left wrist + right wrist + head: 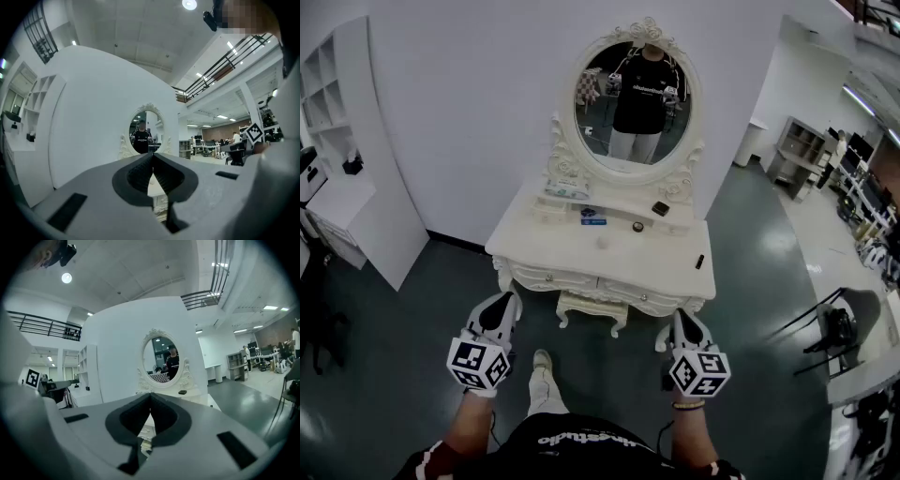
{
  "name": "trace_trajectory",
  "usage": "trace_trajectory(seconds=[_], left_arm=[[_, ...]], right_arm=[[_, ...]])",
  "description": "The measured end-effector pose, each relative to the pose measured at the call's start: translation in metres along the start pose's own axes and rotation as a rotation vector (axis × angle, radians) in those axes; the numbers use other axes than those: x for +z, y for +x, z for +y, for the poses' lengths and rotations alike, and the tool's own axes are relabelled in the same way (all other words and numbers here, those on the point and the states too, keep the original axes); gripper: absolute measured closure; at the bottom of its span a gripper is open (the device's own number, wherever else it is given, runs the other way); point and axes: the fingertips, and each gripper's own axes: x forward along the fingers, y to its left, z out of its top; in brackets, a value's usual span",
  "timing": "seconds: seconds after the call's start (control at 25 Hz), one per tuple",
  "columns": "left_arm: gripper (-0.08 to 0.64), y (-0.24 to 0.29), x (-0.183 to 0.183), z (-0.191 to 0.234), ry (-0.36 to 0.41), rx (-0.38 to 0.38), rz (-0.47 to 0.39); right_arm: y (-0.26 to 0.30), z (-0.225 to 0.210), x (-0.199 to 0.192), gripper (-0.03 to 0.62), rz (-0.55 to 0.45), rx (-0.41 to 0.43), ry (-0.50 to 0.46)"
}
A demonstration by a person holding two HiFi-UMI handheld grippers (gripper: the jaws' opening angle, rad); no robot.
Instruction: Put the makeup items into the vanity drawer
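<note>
Left gripper (507,299) and right gripper (682,319) pressed together, empty — step close, squarely facing the vanity drawer (551,277), before reaching.

Bright, even light is coming from a ceiling lamp (189,4) and strip lights overhead. The white wall (469,112) is looking almost washed out, and the glossy floor (750,272) is reflecting pale streaks. Both gripper views are bending strongly, with corners going black.

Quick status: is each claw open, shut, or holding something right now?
Left claw: closed, holding nothing.
Right claw: closed, holding nothing.
</note>
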Motion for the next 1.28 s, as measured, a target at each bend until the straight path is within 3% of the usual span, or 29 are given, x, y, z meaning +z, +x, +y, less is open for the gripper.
trace_trajectory(seconds=[0.52, 0.84, 1.04, 1.28], left_arm=[[0.554, 0.015, 0.007, -0.016, -0.02, -0.04, -0.015], [0.554, 0.012, 0.005, -0.005, -0.044, -0.016, -0.007], [0.554, 0.018, 0.005, 0.006, -0.047, -0.001, 0.003], [0.554, 0.041, 0.006, 0.016, -0.039, -0.007, 0.008]], right_arm=[[0.0, -0.004, 0.009, 0.598, -0.015, -0.005, -0.034], [0.015, 0.007, 0.001, 0.598, -0.002, 0.035, -0.031], [0.032, 0.012, -0.005, 0.597, 0.016, 0.058, 0.025], [0.056, 0.019, -0.001, 0.597, 0.029, 0.066, -0.011]])
